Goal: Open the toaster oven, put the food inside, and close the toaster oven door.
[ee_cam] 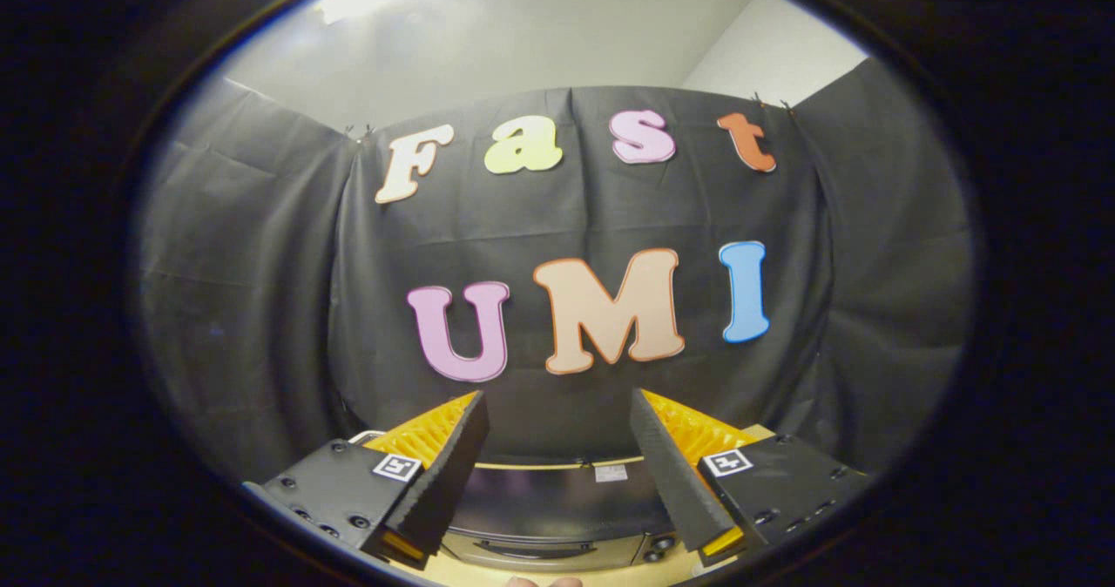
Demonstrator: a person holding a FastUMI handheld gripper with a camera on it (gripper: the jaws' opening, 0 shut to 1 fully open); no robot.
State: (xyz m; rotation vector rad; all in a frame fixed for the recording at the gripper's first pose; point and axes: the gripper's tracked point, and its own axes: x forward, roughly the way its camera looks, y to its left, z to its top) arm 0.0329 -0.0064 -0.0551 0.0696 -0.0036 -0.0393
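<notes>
While your gripper [557,448] hovers high with its black-padded, yellow-backed fingers [449,474] spread wide and holding nothing, the dark, glossy-topped toaster oven [557,504] sits low between and just below them on the pale wooden tabletop [488,570]. Its door looks closed, so you appear to be at the opening step. Next, tip the fingers down toward the door's handle; food isn't discernible.
</notes>
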